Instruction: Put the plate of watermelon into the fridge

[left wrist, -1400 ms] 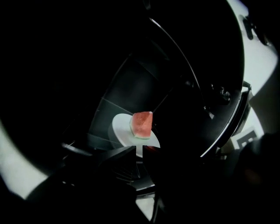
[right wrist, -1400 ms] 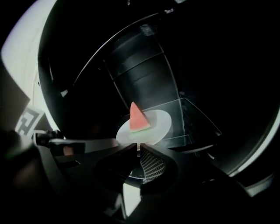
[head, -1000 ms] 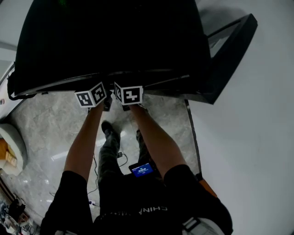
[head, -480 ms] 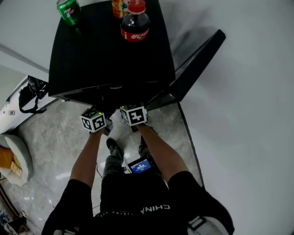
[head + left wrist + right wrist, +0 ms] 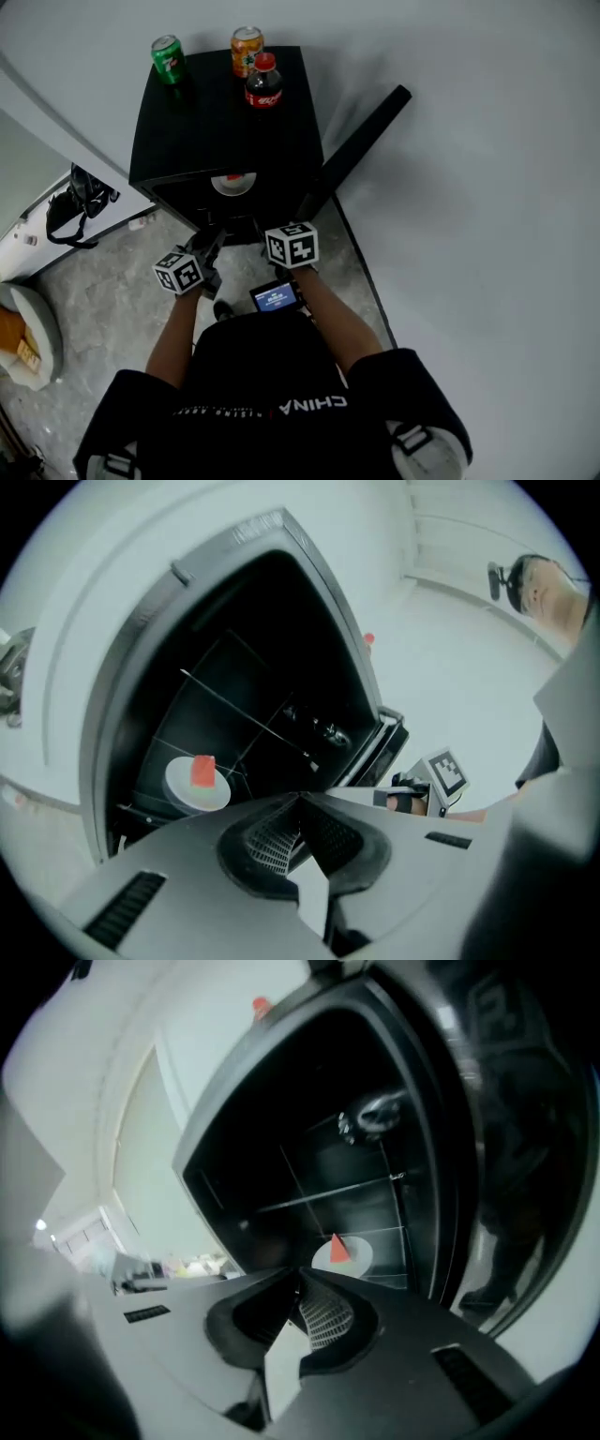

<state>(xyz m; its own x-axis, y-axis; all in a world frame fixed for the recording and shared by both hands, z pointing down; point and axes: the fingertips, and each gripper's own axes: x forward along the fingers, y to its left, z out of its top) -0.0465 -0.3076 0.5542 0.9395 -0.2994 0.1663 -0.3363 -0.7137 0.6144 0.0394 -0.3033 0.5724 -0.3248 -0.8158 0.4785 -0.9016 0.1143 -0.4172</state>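
Observation:
A white plate point(image 5: 184, 791) with a red watermelon wedge point(image 5: 202, 771) rests on a wire shelf inside the small black fridge point(image 5: 225, 122), whose door point(image 5: 356, 141) stands open to the right. The plate point(image 5: 354, 1258) also shows in the right gripper view, and at the fridge mouth as the plate point(image 5: 233, 183) in the head view. My left gripper point(image 5: 300, 797) is shut and empty, in front of the opening and left of it. My right gripper point(image 5: 300, 1274) is closing with nothing between its jaws, its tips touching; it hangs before the opening, clear of the plate.
On the fridge top stand a green can point(image 5: 168, 58), an orange can point(image 5: 246, 47) and a cola bottle point(image 5: 264, 82). A black bag point(image 5: 75, 202) lies on a white unit at the left. A grey wall runs along the right. A small screen point(image 5: 275, 298) sits at the person's waist.
The view has drawn back from the fridge, which now looks smaller with its top and drinks in sight. Both grippers have come away from the opening, the left one down and leftward.

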